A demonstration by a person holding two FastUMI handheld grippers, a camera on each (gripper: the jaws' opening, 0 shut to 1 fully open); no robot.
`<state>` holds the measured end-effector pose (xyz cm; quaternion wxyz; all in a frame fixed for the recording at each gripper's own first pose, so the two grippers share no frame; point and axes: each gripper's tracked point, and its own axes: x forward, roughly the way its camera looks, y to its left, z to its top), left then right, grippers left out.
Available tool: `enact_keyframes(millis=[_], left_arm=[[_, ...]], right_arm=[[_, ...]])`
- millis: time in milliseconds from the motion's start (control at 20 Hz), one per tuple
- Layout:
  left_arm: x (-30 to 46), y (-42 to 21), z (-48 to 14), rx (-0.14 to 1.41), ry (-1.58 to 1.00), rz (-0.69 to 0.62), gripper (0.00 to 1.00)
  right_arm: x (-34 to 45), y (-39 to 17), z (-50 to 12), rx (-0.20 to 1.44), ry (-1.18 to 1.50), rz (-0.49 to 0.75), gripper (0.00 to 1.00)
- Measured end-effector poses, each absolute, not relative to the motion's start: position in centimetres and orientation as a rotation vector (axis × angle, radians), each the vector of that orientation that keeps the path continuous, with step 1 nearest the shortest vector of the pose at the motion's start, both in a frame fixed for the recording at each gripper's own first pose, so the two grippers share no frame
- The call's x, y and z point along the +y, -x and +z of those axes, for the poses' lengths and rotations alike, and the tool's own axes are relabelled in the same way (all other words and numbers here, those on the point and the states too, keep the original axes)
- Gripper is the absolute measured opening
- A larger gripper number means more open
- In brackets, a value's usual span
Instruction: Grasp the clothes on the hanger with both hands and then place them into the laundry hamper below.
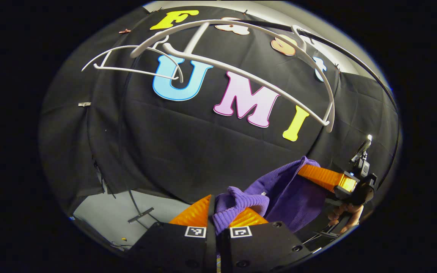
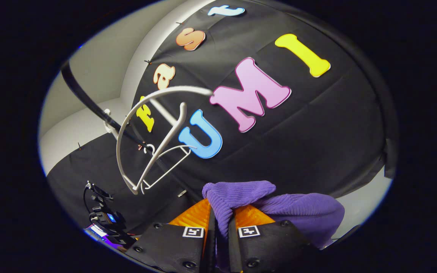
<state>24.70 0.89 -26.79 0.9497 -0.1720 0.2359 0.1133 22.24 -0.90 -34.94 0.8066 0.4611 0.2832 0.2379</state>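
Note:
A purple knitted garment (image 1: 294, 197) hangs stretched between my two grippers, off the hangers. My left gripper (image 1: 224, 206) is shut on a bunched fold of it at the bottom of the left gripper view. Farther right there, my right gripper (image 1: 305, 170) pinches the garment's other end, with a hand (image 1: 345, 218) holding it. In the right gripper view, my right gripper (image 2: 222, 207) is shut on a thick fold of the purple garment (image 2: 302, 212). A bare white hanger (image 1: 241, 49) hangs above on the black rail (image 1: 355, 57). The white hanger (image 2: 154, 140) also appears up and left of the right gripper.
A second, thinner white hanger (image 1: 135, 66) hangs farther left on the rail. The black cloth wall stands close behind. A grey floor patch (image 1: 101, 216) with a small metal bracket (image 1: 140, 215) lies low left. A black device with cables (image 2: 102, 218) sits low left in the right gripper view.

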Motion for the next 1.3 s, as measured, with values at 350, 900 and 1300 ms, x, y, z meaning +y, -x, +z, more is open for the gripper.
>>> enact_keyframes(millis=[350,900,1300], left_arm=[[2.0,-21.6,-28.2,0.524,0.345,0.274,0.08],[0.6,-16.0,-34.9,0.739,0.377,0.28,0.08],[-1.2,-14.5,-39.6,0.911,0.409,0.284,0.08]], right_arm=[[4.3,-16.5,-36.7,0.77,-0.906,0.564,0.18],[7.3,-5.3,-42.5,1.048,-0.332,0.627,0.16],[7.4,-0.9,-47.4,1.224,-0.132,0.64,0.16]])
